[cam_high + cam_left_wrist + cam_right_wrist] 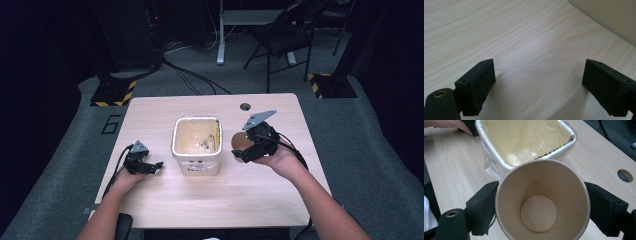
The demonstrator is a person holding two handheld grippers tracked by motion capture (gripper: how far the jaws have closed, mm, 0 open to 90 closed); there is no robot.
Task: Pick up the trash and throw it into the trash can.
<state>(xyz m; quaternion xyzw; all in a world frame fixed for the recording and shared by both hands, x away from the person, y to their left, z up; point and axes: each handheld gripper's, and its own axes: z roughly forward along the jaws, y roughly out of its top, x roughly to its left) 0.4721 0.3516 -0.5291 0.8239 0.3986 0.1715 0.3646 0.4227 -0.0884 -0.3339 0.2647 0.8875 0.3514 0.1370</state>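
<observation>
A pale wood-grain desk (pixel 210 200) is sitting squarely under the camera, a small round cable hole (pixel 245 106) showing near its far edge. Beyond it, a black folding chair (pixel 285 35) is standing on the grey carpet, with black cables (pixel 192 77) trailing across the floor. Yellow-and-black striped floor plates (pixel 114 93) are lying off both far corners.

High view down over the table (pixel 150 200); both gripper views close, sharing bin (pixel 197 145)
</observation>
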